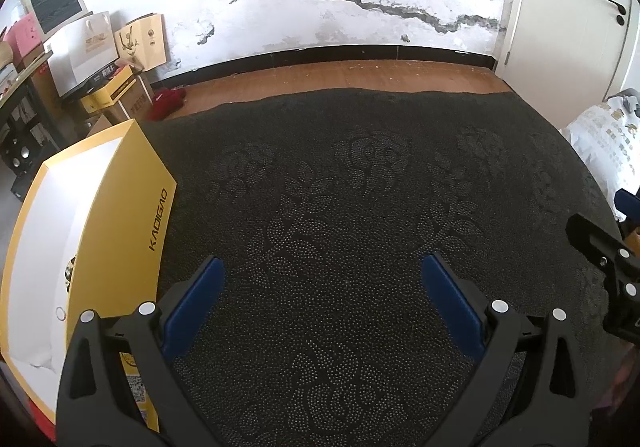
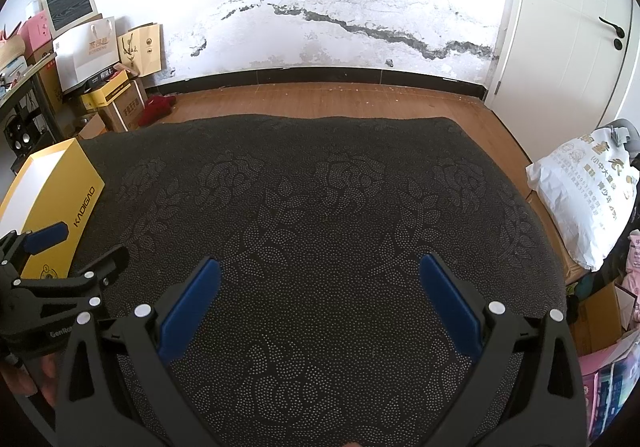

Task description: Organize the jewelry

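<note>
Two hand-held grippers: left hand-held gripper and right hand-held gripper spread wide, empty
Box: yellow box at tabletop left edge, jewelry inside
Progress: likely almost done

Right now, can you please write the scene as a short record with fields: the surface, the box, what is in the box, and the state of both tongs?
surface: dark cloth with dotted flower pattern, nothing lying on its visible part
box: yellow box, open, white inside, at the left edge of the cloth
box contents: a small ring and a dark-and-gold piece, partly hidden by the box wall
left tongs: open, holding nothing, over the cloth beside the box
right tongs: open, holding nothing, over the cloth
</note>
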`<state>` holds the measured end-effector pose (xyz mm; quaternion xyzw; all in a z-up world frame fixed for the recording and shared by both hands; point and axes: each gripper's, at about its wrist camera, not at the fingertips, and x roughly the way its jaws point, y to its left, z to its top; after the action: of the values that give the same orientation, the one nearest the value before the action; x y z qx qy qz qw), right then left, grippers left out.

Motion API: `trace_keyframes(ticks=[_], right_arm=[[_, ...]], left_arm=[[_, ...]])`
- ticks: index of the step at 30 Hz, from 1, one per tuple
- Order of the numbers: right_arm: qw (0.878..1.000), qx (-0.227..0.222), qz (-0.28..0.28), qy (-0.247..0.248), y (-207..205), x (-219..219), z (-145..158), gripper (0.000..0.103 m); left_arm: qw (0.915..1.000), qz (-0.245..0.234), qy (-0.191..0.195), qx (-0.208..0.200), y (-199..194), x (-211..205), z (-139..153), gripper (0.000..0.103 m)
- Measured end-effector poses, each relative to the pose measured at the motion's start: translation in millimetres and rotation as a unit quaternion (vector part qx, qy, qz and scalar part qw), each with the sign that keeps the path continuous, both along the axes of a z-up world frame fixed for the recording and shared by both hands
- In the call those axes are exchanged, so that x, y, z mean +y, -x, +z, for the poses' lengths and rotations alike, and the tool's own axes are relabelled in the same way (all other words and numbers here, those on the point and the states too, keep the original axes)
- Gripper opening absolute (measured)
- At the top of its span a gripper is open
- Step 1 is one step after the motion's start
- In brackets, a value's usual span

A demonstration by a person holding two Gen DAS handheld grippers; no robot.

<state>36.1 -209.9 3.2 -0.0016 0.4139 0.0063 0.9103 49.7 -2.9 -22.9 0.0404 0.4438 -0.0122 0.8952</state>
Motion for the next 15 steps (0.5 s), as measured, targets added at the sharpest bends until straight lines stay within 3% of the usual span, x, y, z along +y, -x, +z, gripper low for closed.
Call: trace_keyframes(ticks=[7, 15], right_arm=[[1.0, 0.0, 0.0, -0.001, 0.2, -0.5, -0.3, 0.096], [1.0, -0.001, 0.0, 0.0, -0.3, -0.1, -0.3, 0.096]], left_arm=[[0.9996, -0.002, 0.007, -0.028, 5.3, 0.9, 4.6, 0.097], [0.9995, -0.006, 0.021, -0.021, 4.4, 1.5, 4.1, 0.097]])
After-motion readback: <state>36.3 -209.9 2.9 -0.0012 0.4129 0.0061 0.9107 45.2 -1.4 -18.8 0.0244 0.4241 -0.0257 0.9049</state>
